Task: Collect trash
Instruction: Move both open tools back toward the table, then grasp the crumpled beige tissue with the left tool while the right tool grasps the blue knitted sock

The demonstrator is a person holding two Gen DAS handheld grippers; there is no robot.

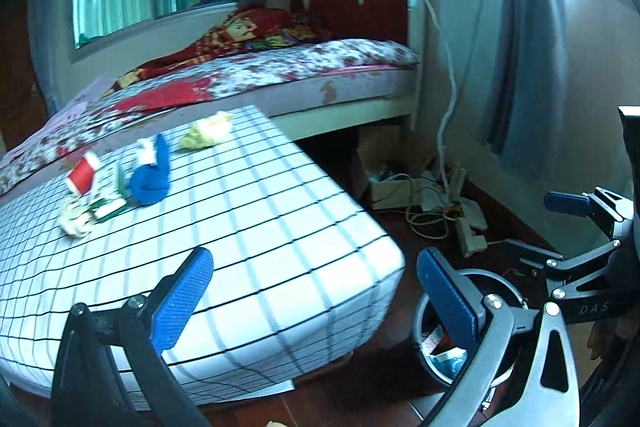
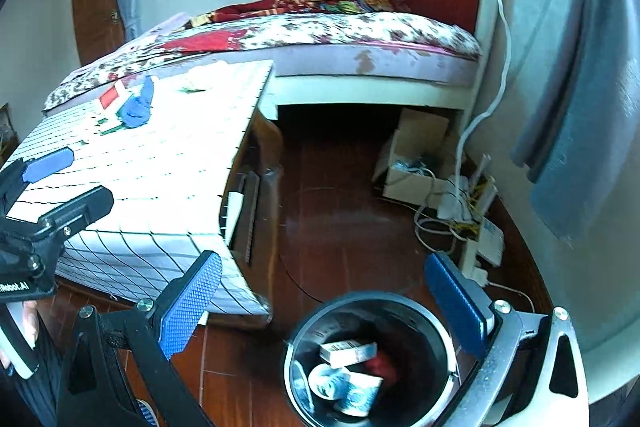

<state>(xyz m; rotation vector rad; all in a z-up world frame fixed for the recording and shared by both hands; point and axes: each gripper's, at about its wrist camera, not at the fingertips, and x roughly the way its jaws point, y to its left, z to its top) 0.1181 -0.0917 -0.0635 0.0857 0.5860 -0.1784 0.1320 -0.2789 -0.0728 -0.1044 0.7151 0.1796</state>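
Checked table (image 1: 260, 211): five trash pieces (image 1: 150, 179); bin (image 2: 432, 311): three

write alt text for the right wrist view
The open right tool hangs over a dark round bin holding small boxes. Left of it, a checked-cloth table still holds a blue item and other scraps.
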